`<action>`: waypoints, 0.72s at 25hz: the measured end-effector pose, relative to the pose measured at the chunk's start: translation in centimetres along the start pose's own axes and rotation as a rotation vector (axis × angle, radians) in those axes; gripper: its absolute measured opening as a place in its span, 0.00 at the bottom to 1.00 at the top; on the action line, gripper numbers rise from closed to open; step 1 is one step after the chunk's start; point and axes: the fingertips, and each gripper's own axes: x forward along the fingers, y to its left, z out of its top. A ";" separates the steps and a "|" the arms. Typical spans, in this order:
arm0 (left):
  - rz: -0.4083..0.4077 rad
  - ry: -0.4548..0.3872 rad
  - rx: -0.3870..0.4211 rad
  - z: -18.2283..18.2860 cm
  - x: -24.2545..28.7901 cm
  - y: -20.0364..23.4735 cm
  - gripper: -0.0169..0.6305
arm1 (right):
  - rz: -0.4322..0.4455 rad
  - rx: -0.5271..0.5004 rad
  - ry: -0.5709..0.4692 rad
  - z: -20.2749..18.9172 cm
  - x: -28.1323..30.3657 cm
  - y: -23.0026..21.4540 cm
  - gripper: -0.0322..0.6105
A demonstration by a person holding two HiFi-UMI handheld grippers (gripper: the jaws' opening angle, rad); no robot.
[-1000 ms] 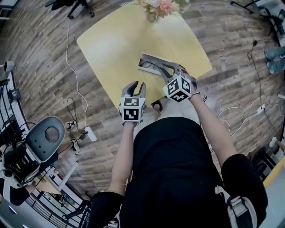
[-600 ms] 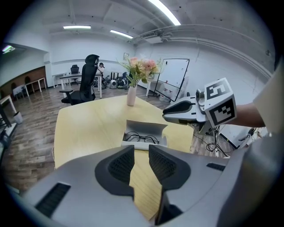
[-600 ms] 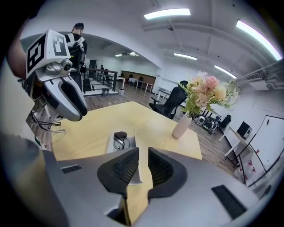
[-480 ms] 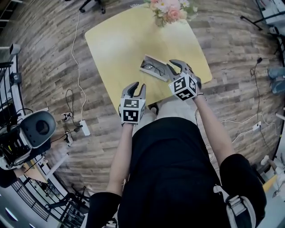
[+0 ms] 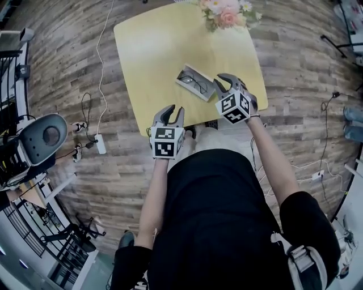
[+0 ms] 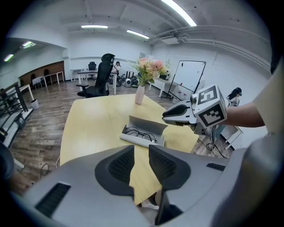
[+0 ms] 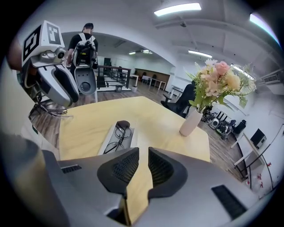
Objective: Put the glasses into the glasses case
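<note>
The grey glasses case (image 5: 194,83) lies open on the yellow table (image 5: 153,51), its lid raised. Black-framed glasses (image 5: 195,82) rest inside it. In the left gripper view the case (image 6: 143,138) and the glasses (image 6: 140,133) lie just beyond my left gripper (image 6: 141,163), whose jaws stand a little apart with nothing between them. My right gripper (image 5: 222,80) hovers just right of the case, jaws slightly apart and empty; its own view shows the glasses (image 7: 116,135) ahead to the left. My left gripper (image 5: 172,109) hangs over the table's near edge.
A white vase of pink flowers (image 5: 227,12) stands at the table's far edge. Cables and a power strip (image 5: 100,144) lie on the wooden floor at left. A grey machine (image 5: 48,136) stands beyond. A person (image 7: 84,44) stands in the background.
My right gripper has drawn away from the case toward the right. The left gripper has shifted slightly and rolled. The glasses and case have not moved.
</note>
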 end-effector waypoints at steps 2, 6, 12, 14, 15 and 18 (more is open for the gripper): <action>0.011 0.004 -0.016 -0.3 0.0 -0.3 0.20 | 0.023 -0.014 -0.003 -0.2 0.2 0.2 0.18; 0.030 0.009 -0.044 -1.3 -0.4 -1.2 0.20 | 0.060 -0.023 -0.020 -0.2 -0.1 1.2 0.17; 0.047 0.015 -0.065 -1.9 -0.2 -2.1 0.20 | 0.114 -0.012 -0.058 0.4 0.3 2.3 0.16; 0.050 0.021 -0.068 -2.3 -0.3 -2.4 0.20 | 0.139 0.009 -0.064 0.5 0.3 2.9 0.15; 0.052 0.022 -0.068 -2.5 -0.3 -2.6 0.20 | 0.150 0.014 -0.065 0.4 0.4 3.2 0.15; 0.057 0.026 -0.069 -3.2 -0.3 -3.6 0.20 | 0.170 0.001 -0.058 -0.2 0.5 3.9 0.17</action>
